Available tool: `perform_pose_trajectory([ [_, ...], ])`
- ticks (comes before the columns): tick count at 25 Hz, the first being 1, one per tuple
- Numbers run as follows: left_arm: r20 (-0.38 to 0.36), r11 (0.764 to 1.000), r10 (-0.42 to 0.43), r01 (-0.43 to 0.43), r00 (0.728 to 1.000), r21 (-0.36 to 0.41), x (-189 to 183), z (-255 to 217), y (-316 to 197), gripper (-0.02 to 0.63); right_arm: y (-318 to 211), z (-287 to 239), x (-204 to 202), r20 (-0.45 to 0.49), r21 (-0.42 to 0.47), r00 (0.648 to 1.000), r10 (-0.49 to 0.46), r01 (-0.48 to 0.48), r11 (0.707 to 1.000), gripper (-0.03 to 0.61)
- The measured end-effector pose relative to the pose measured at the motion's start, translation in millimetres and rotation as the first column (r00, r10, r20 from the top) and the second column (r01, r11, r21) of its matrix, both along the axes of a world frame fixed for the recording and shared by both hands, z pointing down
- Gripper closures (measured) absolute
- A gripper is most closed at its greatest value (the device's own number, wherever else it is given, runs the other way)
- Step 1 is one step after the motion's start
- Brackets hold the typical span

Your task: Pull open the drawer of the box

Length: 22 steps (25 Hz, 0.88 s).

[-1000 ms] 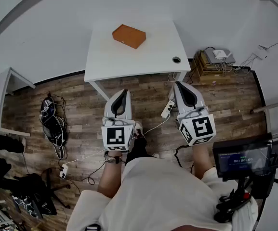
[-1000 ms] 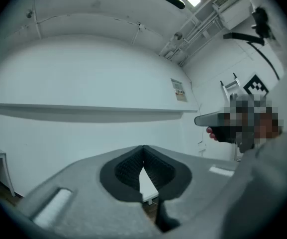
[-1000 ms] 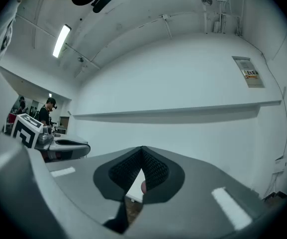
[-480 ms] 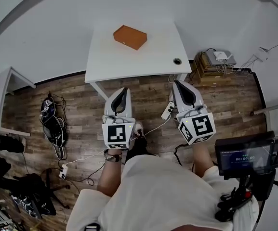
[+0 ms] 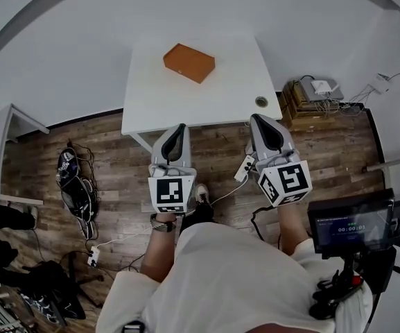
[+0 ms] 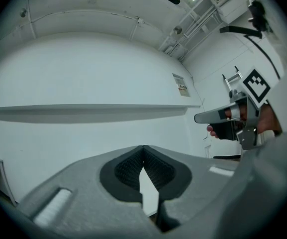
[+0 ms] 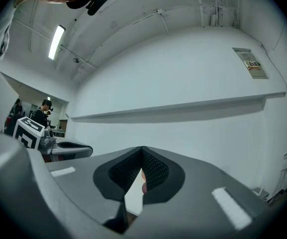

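Note:
An orange-brown box (image 5: 189,62) lies on the far half of a white table (image 5: 186,99); I cannot make out its drawer from here. Both grippers are held level in front of the table's near edge, well short of the box. The left gripper (image 5: 179,127) is shut with nothing in it, its jaws meeting at the tip (image 6: 143,149). The right gripper (image 5: 256,120) is likewise shut and empty (image 7: 142,151). Each gripper view shows the table edge (image 6: 83,112) (image 7: 183,107) from just below, and the other gripper beside it. The box is in neither gripper view.
A round cable hole (image 5: 261,102) sits at the table's near right corner. Stacked boxes with small devices (image 5: 312,92) stand on the floor at the right, a power strip (image 5: 244,166) and cables lie between the grippers, a bag (image 5: 75,182) lies left. A screen on a stand (image 5: 349,220) is lower right.
The person has stepped toward the table, and both grippers have come forward with them; their tips now reach the table's near edge. Both stay shut.

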<state>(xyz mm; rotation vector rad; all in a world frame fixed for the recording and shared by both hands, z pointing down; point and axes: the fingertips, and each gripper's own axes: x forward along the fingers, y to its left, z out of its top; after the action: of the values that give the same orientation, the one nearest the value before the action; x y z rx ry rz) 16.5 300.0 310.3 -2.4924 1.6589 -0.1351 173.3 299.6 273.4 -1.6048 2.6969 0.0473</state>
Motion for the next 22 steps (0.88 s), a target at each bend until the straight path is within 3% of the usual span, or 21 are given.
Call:
perform_pose_trajectory([
  [10,0.014,1.000,-0.003,0.003,1.000,-0.008,-33,-4,-79,0.609,-77,-6,-32,0.006,-0.022,1.000,0.012,-0.012,1.000,0.578],
  [22,0.038,0.997,0.054,-0.052,0.998,-0.051,-58,9,-146,0.609,-140,-5,-61,-0.002,-0.040,0.998,0.055,-0.056,0.998,0.577],
])
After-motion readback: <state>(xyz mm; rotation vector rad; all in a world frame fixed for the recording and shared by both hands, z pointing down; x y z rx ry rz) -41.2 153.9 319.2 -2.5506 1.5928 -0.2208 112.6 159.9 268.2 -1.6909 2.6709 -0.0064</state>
